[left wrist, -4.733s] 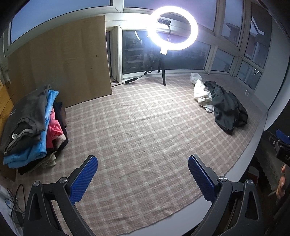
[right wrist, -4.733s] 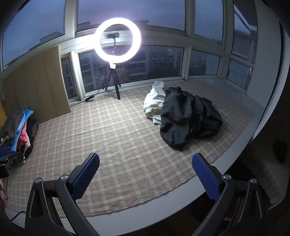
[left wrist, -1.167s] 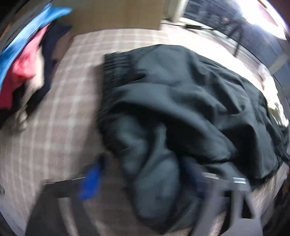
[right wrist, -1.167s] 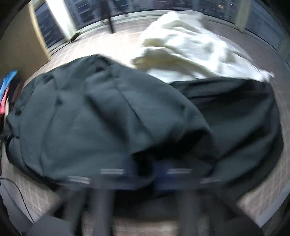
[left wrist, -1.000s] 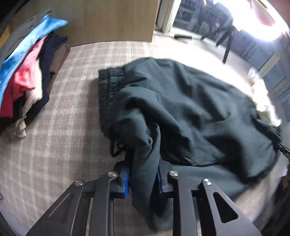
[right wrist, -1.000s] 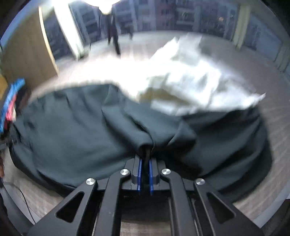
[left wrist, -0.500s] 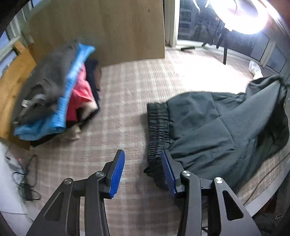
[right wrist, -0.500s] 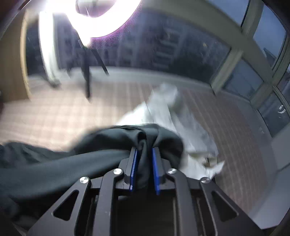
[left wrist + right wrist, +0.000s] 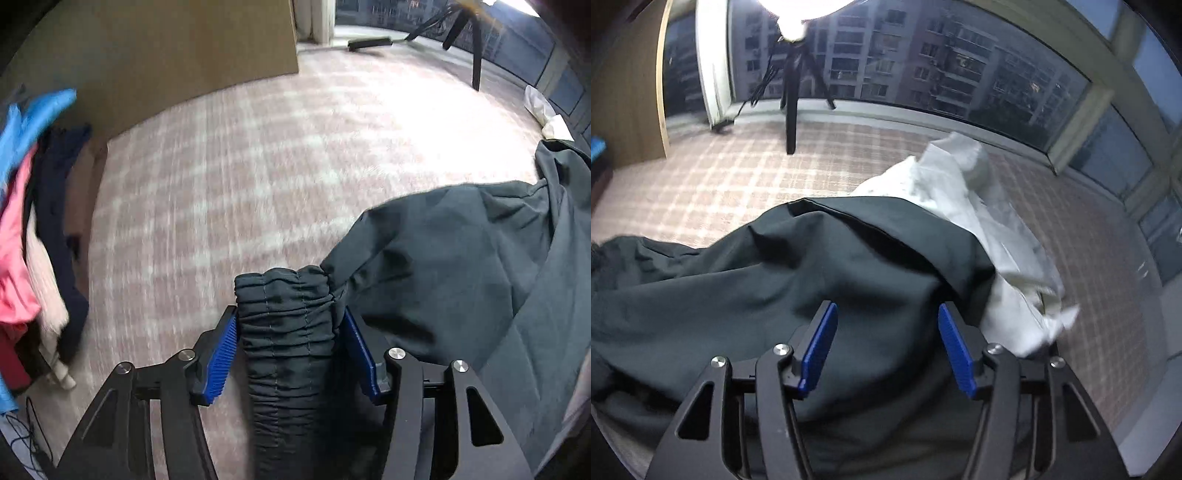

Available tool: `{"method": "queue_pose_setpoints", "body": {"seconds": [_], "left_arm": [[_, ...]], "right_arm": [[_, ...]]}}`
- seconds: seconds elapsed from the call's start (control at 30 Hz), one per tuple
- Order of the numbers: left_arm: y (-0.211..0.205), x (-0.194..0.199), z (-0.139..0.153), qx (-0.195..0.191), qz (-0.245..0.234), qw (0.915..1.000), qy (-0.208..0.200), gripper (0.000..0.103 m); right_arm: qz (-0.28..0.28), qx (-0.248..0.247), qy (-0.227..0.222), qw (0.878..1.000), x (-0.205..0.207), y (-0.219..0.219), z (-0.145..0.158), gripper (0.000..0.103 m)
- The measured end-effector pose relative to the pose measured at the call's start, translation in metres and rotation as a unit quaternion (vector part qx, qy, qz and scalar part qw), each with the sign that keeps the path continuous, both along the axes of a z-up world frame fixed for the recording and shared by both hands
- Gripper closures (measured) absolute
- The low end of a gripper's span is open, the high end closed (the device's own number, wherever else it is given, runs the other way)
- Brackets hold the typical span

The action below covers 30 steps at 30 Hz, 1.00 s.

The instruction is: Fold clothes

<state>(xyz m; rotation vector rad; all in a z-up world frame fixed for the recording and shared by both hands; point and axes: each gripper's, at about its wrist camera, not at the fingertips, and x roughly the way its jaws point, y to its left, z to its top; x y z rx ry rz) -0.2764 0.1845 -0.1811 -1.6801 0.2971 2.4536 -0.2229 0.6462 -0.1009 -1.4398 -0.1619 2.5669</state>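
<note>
Since 0.5 s ago: right gripper (image 9: 886, 347) let go of the dark trousers (image 9: 812, 273), blue pads that were pinching a fold are now spread apart with the fabric lying under and between them, not touching either pad as far as I can tell. Left gripper (image 9: 290, 354) moved onto the elastic waistband (image 9: 284, 310), which earlier lay flat just ahead of its right finger; the bunched band now stands up between the blue pads.

Left jaws: partly spread, gathered waistband fills the gap, looks to touch both pads. Firm pinch or loose contact, can't tell.

Trousers run from the left gripper off to the right across the checked cloth (image 9: 258, 177), draped in loose folds. In the right wrist view the same dark fabric covers most of the near surface, its far edge lying over the white garment (image 9: 990, 229), which is crumpled just behind and to the right.

Left edge of the left view: stack of clothes (image 9: 22, 221), blue, pink, dark and pale layers, motion-blurred, well apart from the trousers.

Further back: wooden board (image 9: 166, 59) leaning behind the stack, ring light tripod (image 9: 792, 92) standing on the cloth by the windows.
</note>
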Motion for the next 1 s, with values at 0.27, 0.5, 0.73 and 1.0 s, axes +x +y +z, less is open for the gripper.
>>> {"method": "queue_pose_setpoints", "body": {"seconds": [0.27, 0.5, 0.73, 1.0], "left_arm": [[-0.042, 0.044, 0.088, 0.025, 0.046, 0.9936, 0.101, 0.061], [-0.074, 0.062, 0.113, 0.0, 0.076, 0.9899, 0.119, 0.061], [-0.103, 0.024, 0.128, -0.017, 0.131, 0.9802, 0.147, 0.06], [-0.084, -0.006, 0.103, -0.082, 0.077, 0.9901, 0.083, 0.053]], "right_arm": [[0.062, 0.083, -0.022, 0.994, -0.07, -0.017, -0.022, 0.046], [0.106, 0.04, -0.05, 0.992, -0.102, -0.019, -0.032, 0.036], [0.077, 0.068, -0.021, 0.995, -0.124, -0.033, -0.023, 0.036], [0.1, 0.035, -0.012, 0.994, -0.064, -0.032, 0.012, 0.036]]}}
